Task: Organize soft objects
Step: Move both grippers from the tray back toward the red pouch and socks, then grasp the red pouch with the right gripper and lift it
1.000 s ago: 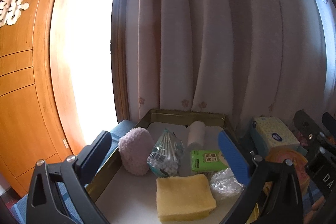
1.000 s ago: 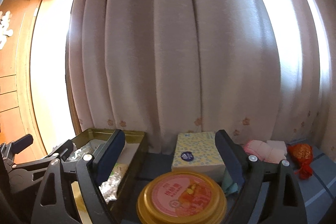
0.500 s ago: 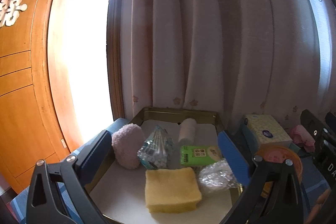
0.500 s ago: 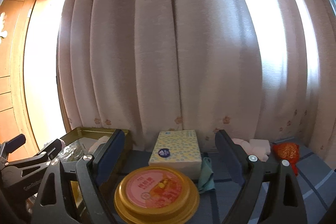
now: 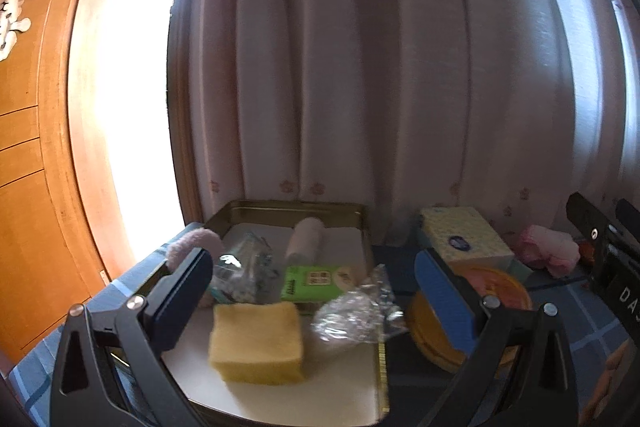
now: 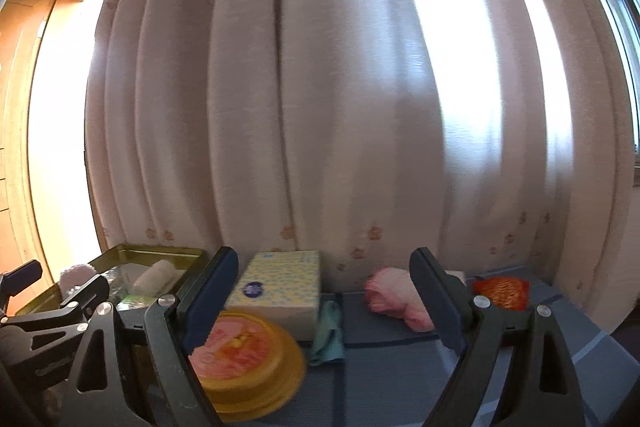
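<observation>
A gold metal tray holds a yellow sponge, a pink fuzzy ball, a bag of cotton swabs, a white gauze roll, a green pack and a crinkled clear bag. My left gripper is open and empty above the tray's near part. My right gripper is open and empty over the blue cloth. Ahead of it lie a yellow tissue pack, a teal cloth, a pink soft bundle and an orange pouch.
A round yellow tin with a pink lid stands right of the tray, also in the left wrist view. A pale curtain hangs close behind everything. A wooden door is at the left. The tray shows left of my right gripper.
Both grippers have drawn back and swung to the right. The tray contents have slid left in the left view, and the pink bundle and orange pouch have come nearer the middle in the right view.
</observation>
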{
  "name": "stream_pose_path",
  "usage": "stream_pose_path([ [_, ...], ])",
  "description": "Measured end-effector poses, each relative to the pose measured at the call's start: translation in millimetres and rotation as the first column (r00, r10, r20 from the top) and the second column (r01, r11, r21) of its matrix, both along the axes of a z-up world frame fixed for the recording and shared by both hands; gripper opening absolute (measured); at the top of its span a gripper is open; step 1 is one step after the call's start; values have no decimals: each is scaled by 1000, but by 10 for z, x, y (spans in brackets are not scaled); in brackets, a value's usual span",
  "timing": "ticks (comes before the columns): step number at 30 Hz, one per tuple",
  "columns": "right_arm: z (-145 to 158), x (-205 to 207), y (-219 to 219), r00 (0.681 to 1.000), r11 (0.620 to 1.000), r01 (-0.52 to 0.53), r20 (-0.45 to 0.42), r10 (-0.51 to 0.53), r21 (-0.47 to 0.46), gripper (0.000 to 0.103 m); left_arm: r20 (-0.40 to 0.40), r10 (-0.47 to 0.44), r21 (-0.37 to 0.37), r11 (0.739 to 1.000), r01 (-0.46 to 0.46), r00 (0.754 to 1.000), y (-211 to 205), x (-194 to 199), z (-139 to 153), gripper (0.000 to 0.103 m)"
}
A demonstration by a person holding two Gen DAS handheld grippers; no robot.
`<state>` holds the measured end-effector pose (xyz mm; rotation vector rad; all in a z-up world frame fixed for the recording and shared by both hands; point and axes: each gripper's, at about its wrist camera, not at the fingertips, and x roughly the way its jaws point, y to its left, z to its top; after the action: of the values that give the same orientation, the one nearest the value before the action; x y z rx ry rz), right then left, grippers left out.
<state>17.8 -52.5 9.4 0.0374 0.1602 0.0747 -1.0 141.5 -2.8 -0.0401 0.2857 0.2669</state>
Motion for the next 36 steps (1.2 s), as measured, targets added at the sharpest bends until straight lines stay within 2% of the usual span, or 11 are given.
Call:
stream_pose_path([
  [4,3,-13,-196,999,999,37,2,-37,2,89,-3,-20,-12,1000,20,1000,-95,23,-3,103],
  [10,11,-24,-520,995,995,99,1,-99,23,89,-3,-50,15,999,50,999,-313,54,-2,103],
  [15,29,-53,-765,988,987,157,8,-157,-20,89,-8,-83,12,996,83,996,-483,68,-11,103],
  [19,5,-15,-1079,974,974,221,-28,-223,-43,89,-11,-107,16,994,107,994,-619,76,-22,103],
  [26,-48,26,-1782,931,936,351,-106,-350,-6,89,-22,-159,31,987,160,987,-917,85,-32,103],
  [30,-69,64,-2017,915,926,378,-146,-375,-11,89,-28,-191,49,980,192,981,-1105,86,-37,103],
  [33,-54,65,-2037,915,926,374,-142,-378,-54,89,-40,-216,58,974,218,976,-1246,104,-42,103],
  [36,-74,120,-2087,918,934,349,-175,-356,-71,89,-53,-240,67,968,243,969,-1398,131,-50,103],
])
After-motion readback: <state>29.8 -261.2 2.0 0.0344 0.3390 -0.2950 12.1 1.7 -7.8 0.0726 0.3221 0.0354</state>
